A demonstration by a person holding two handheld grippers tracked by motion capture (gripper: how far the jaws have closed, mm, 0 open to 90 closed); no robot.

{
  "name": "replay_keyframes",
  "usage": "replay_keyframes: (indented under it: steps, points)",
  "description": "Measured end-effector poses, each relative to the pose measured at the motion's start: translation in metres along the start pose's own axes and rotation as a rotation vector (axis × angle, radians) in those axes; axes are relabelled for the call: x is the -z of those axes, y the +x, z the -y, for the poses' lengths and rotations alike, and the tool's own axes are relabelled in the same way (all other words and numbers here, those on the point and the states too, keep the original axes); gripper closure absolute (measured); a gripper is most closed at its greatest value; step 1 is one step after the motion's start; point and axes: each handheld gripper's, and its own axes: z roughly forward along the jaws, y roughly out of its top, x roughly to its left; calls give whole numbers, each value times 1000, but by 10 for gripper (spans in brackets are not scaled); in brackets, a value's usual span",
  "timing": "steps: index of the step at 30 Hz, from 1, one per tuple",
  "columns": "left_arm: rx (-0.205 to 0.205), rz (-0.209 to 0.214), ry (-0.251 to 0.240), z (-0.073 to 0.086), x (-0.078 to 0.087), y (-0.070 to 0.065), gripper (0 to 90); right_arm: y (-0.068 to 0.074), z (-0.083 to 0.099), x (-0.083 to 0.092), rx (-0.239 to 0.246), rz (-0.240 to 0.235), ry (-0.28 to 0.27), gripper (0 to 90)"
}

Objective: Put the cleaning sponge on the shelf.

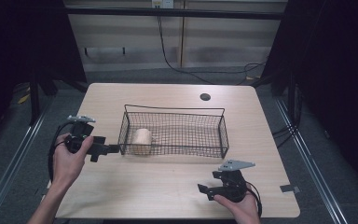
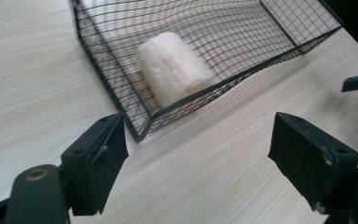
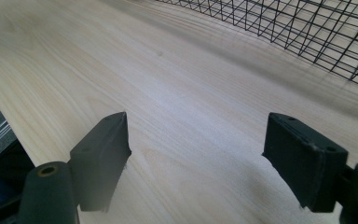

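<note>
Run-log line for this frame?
left gripper: open, at basket corner | right gripper: open, idle | roll: in basket

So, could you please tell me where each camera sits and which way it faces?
High view: above the person's side, looking forward and down at the light wooden table; both hands, left gripper and right gripper show.
Left gripper view: rides the left gripper, facing the black wire basket holding a pale cylindrical roll.
Right gripper view: rides the right gripper, facing bare tabletop.
All views share the basket.
</note>
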Motion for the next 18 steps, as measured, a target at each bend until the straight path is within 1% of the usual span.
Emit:
replay_keyframes:
  steps: [1,3,4,5,6,7,8,9,10,11,13,14,15,18]
  points:
    - [11,-1,-7,5,1,2,186,0,0,0,-1,1,-1,222]
    - [34,-19,-13,13,5,5,186,0,0,0,-1,-1,0,222]
    - [50,-15,-15,17,6,7,186,-1,0,0,-3,0,-1,221]
    - [61,-2,-18,21,8,8,186,-1,0,0,-5,1,0,221]
    - [55,-4,-18,25,9,8,187,-1,0,0,-6,1,-1,221]
    - [47,-19,-19,28,11,8,187,-1,0,0,-7,1,0,222]
    - [48,-42,-25,31,12,8,186,0,0,-1,-7,1,0,221]
    - [59,-51,-33,35,12,9,187,0,0,-1,-7,2,1,221]
    - [61,-47,-36,39,13,10,187,0,0,-1,-8,3,2,221]
    - [64,-45,-41,45,13,10,186,0,0,-1,-9,4,3,222]
    - [60,-57,-34,55,12,11,187,-1,0,0,-7,4,0,221]
    - [70,-67,-30,60,11,12,187,-1,0,0,-7,4,0,221]
    - [70,-72,-14,64,10,13,187,-1,0,-1,-3,4,0,221]
    - [64,-71,4,74,8,12,187,-1,0,-1,-8,7,5,221]
